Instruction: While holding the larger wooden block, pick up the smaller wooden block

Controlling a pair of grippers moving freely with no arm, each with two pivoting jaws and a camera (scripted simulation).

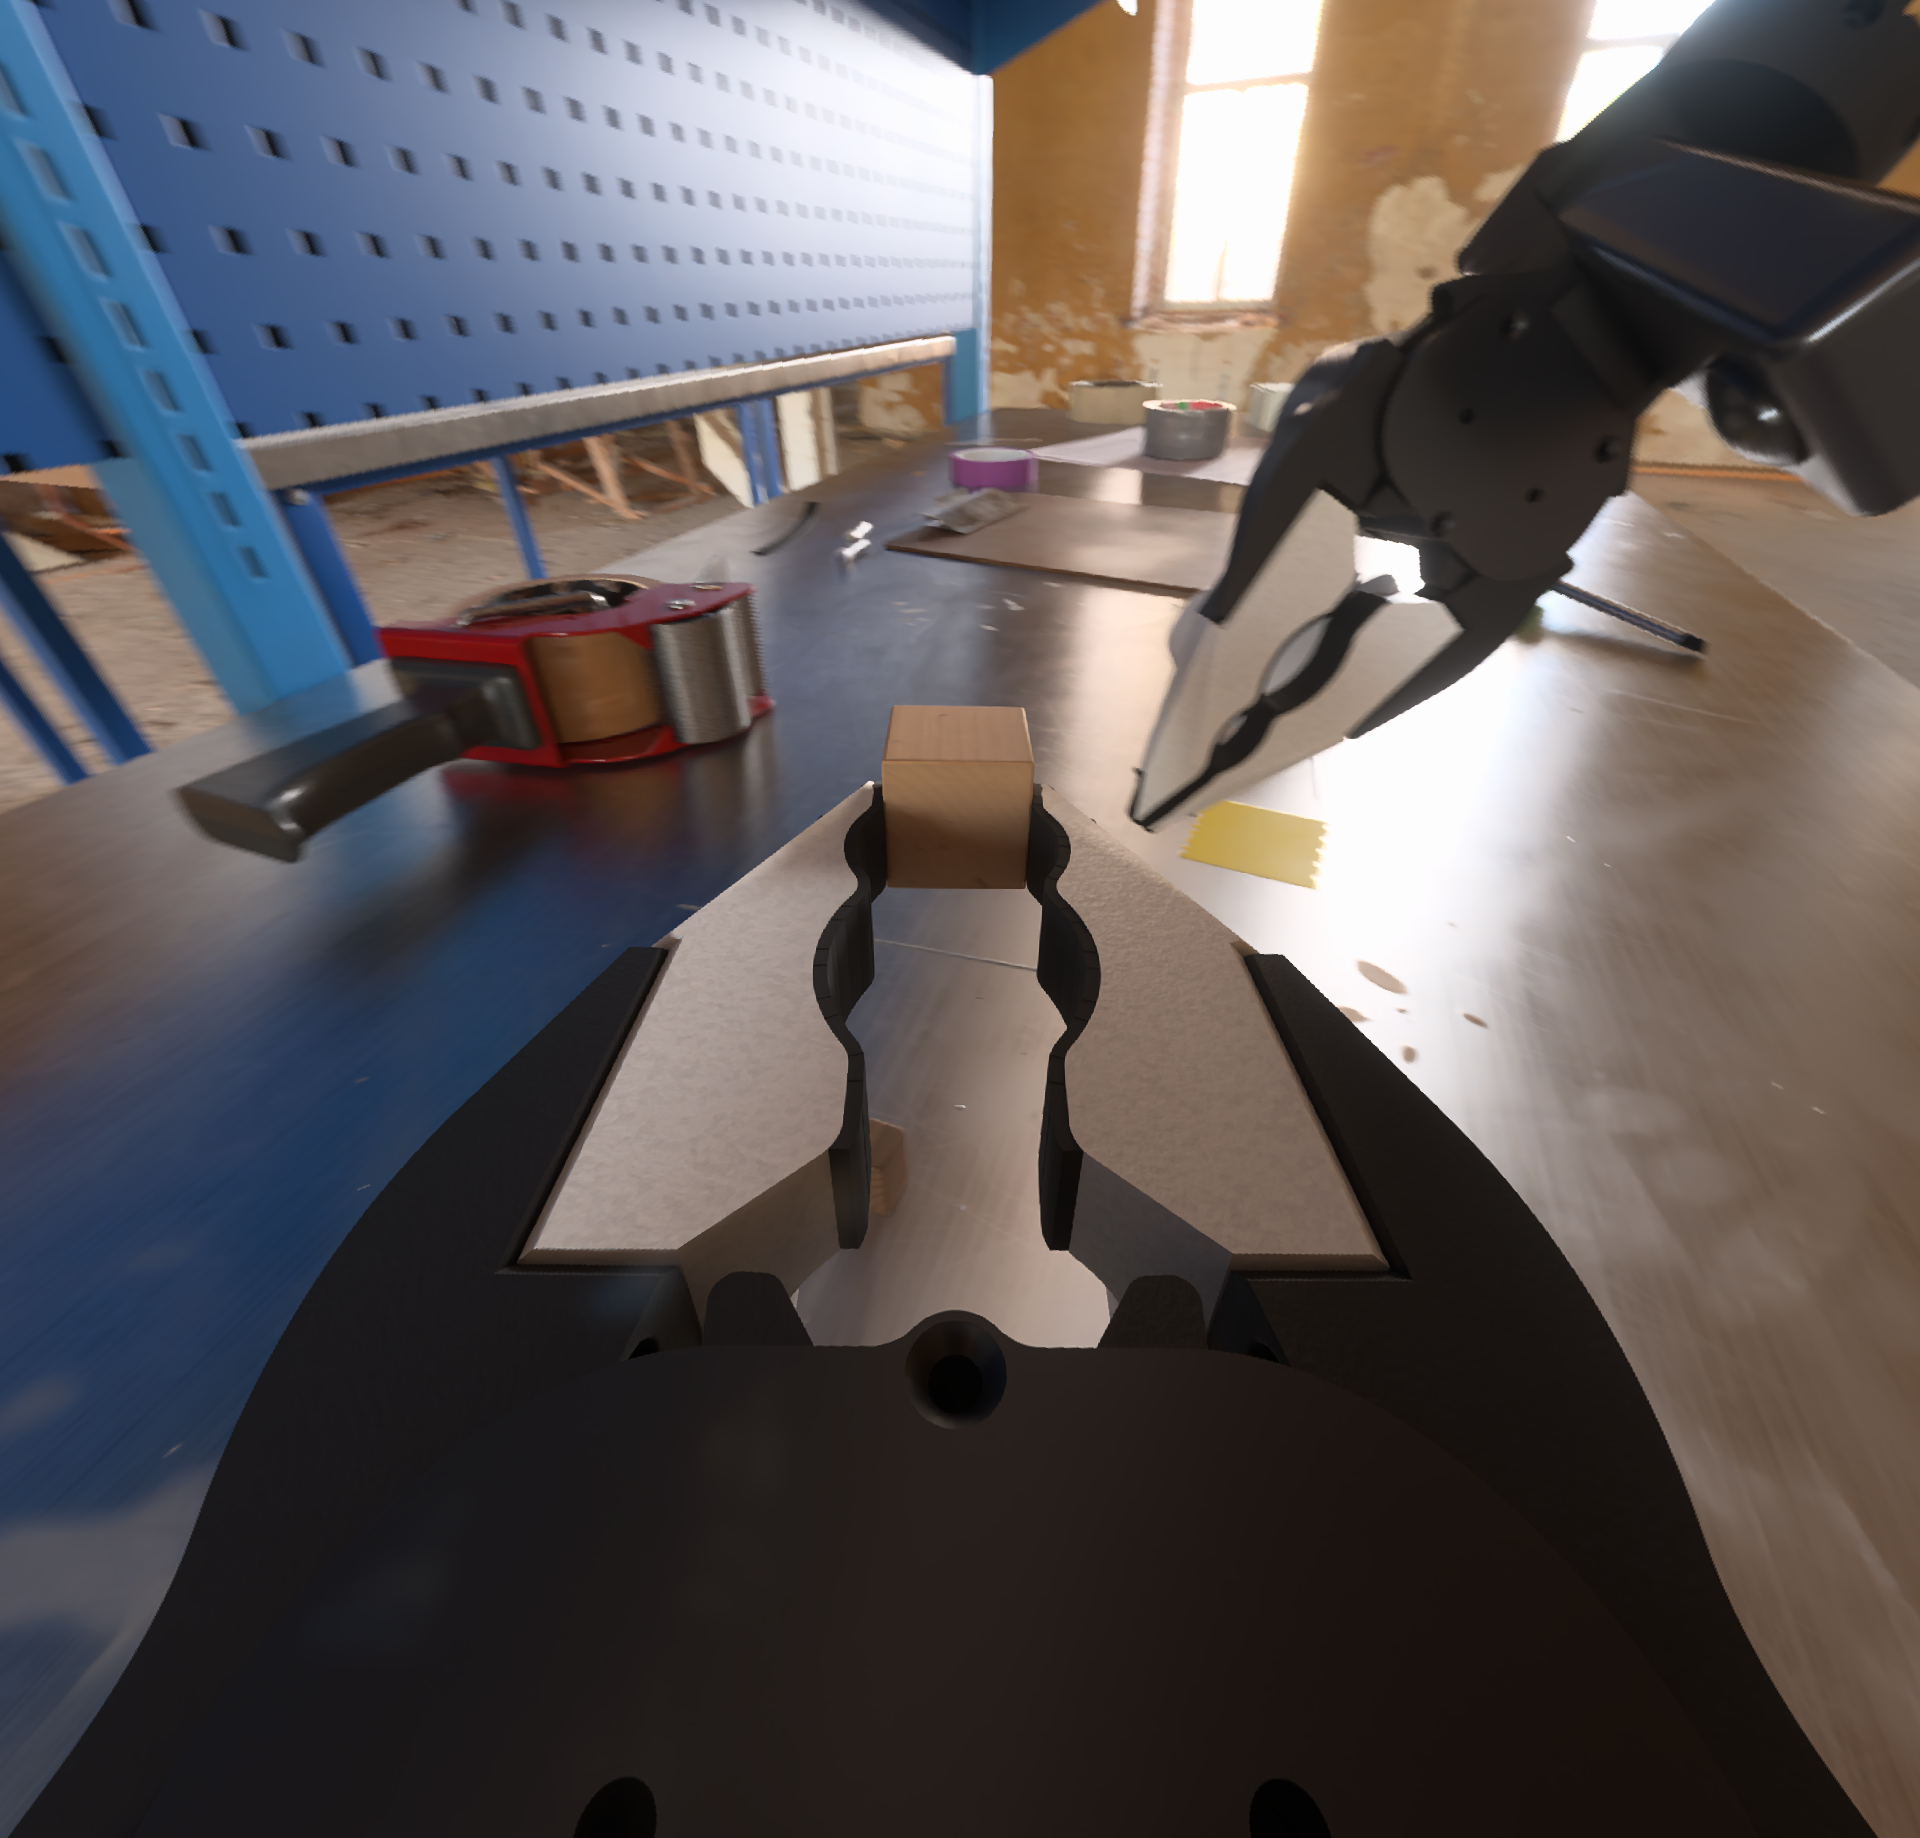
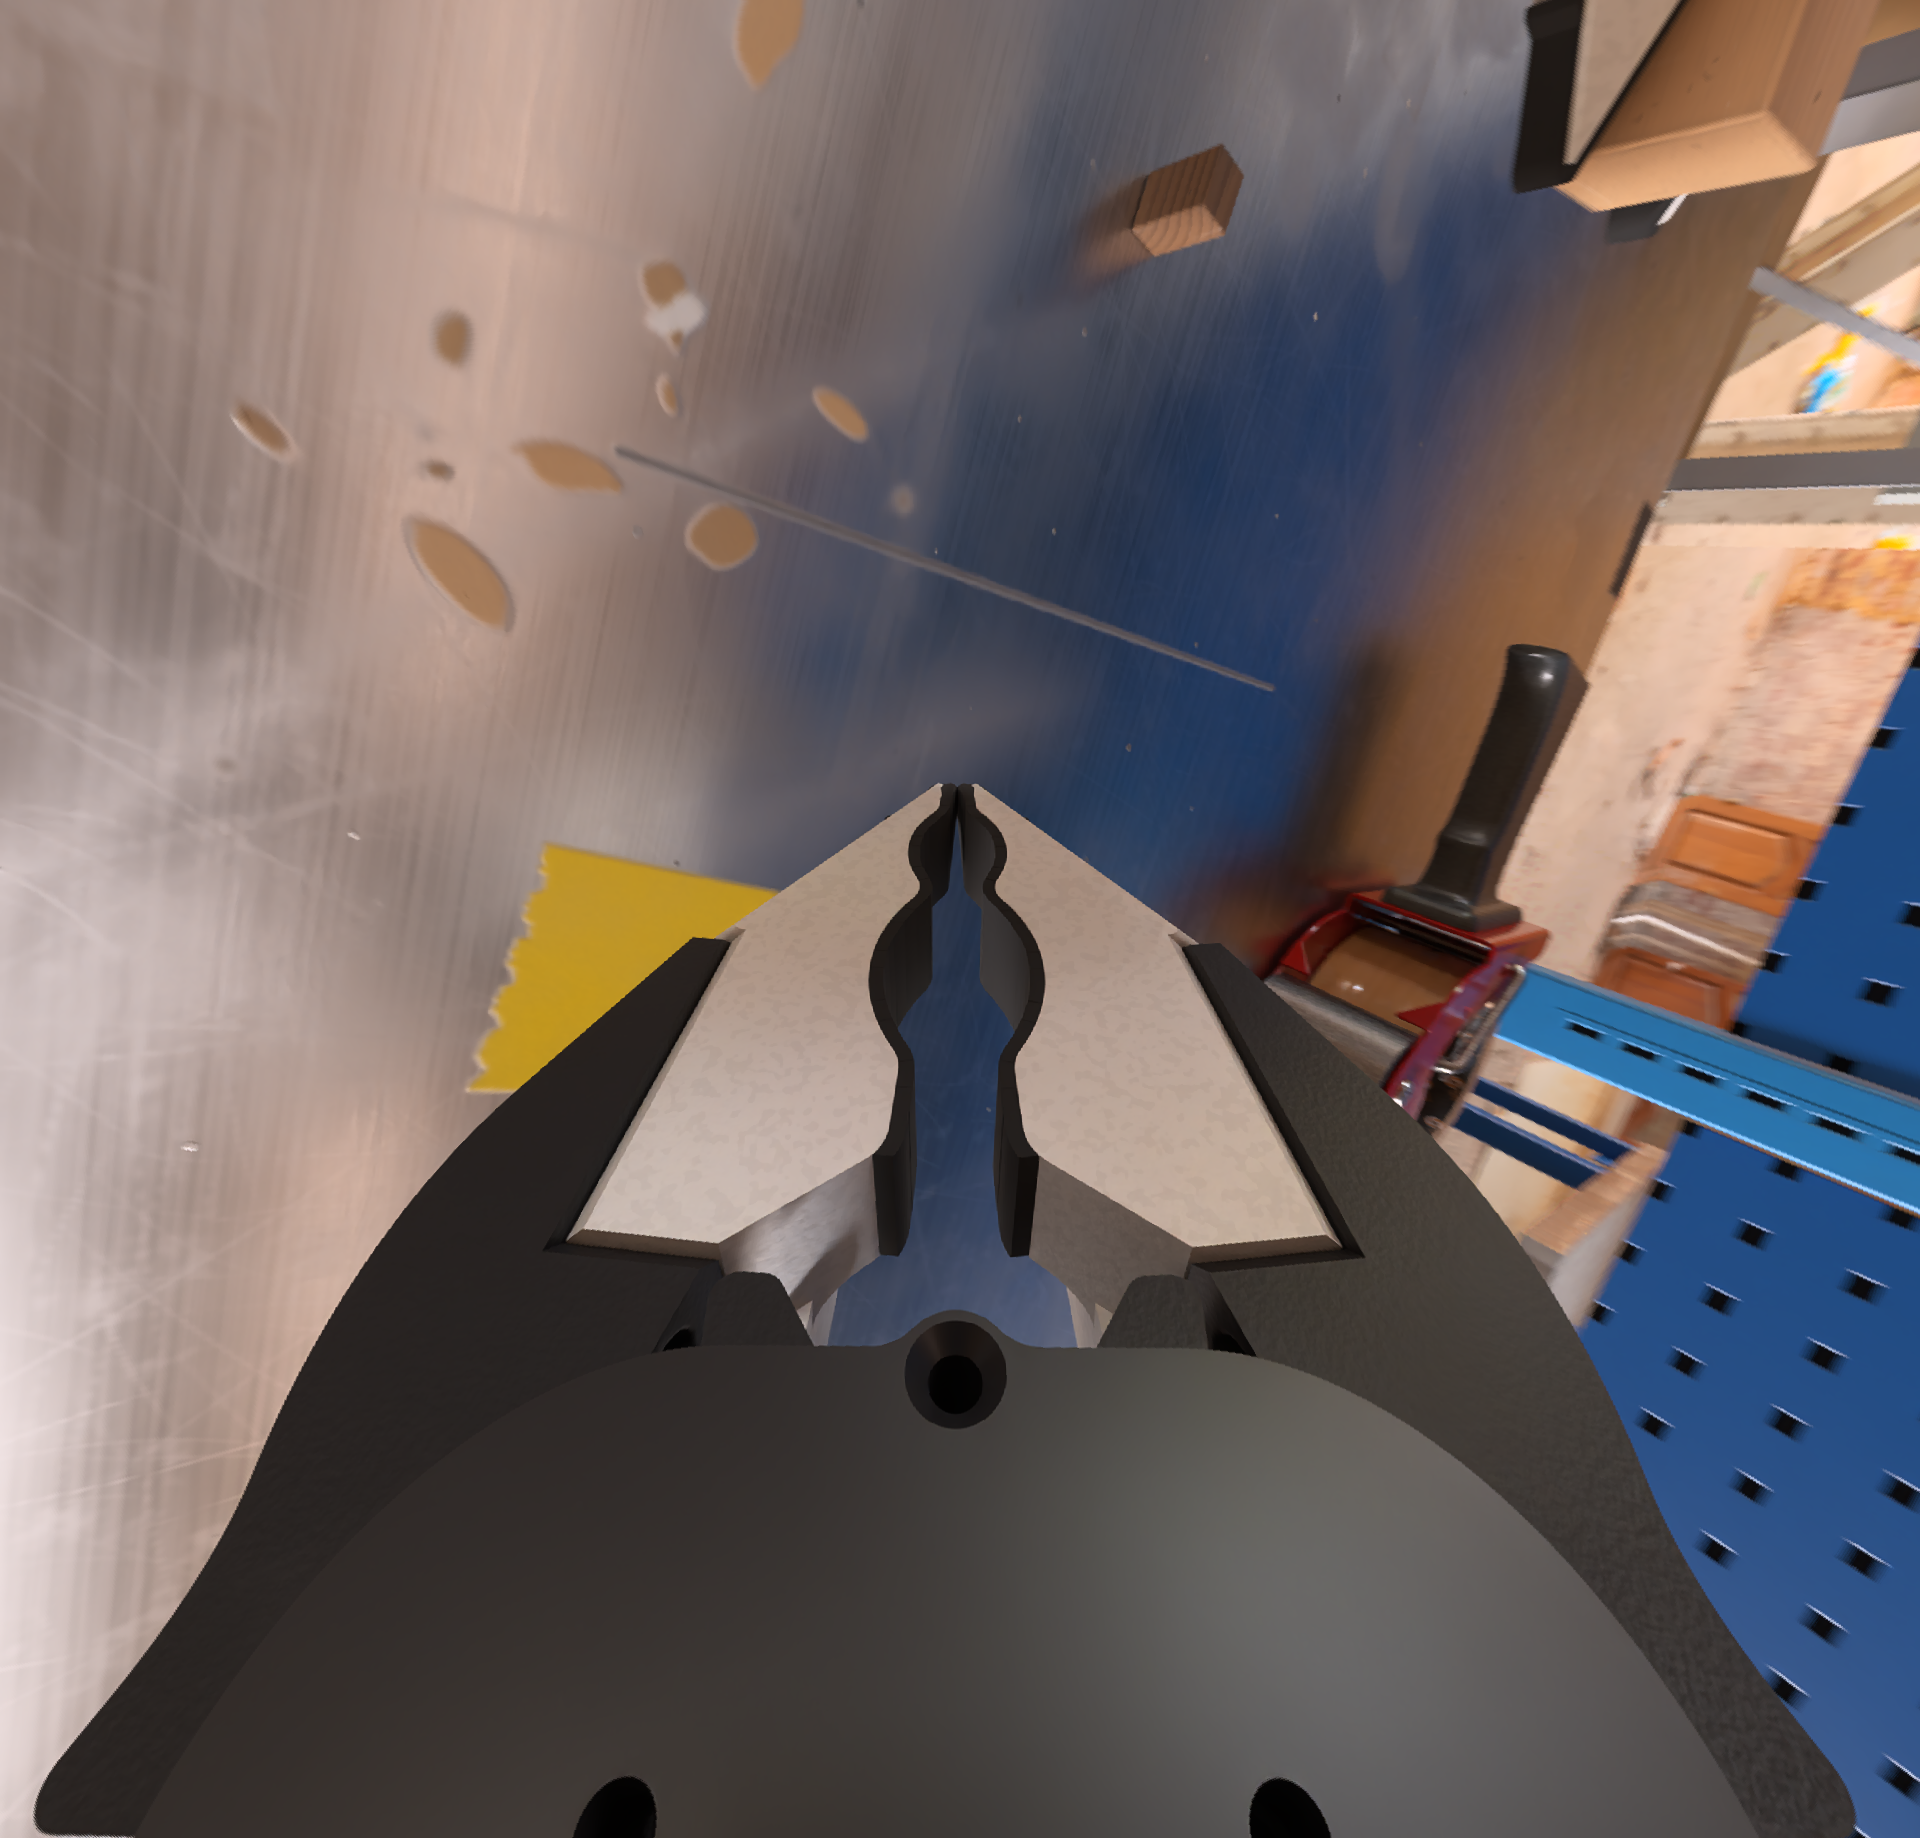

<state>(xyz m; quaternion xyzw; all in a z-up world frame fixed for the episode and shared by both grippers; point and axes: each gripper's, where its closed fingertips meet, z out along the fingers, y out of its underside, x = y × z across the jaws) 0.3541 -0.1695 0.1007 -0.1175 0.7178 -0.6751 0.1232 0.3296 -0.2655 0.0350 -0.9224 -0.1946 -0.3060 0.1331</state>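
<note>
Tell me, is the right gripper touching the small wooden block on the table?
Apart. In the right wrist view the right gripper, jaws shut and empty, is separated from the small wooden block by a stretch of bare table.

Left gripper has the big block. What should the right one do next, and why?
Probably open the right gripper first. Its jaws are shut with nothing between them, and its tips point at the bare table. The smaller block lies loose farther ahead, while the left gripper holds the larger block up.
</note>
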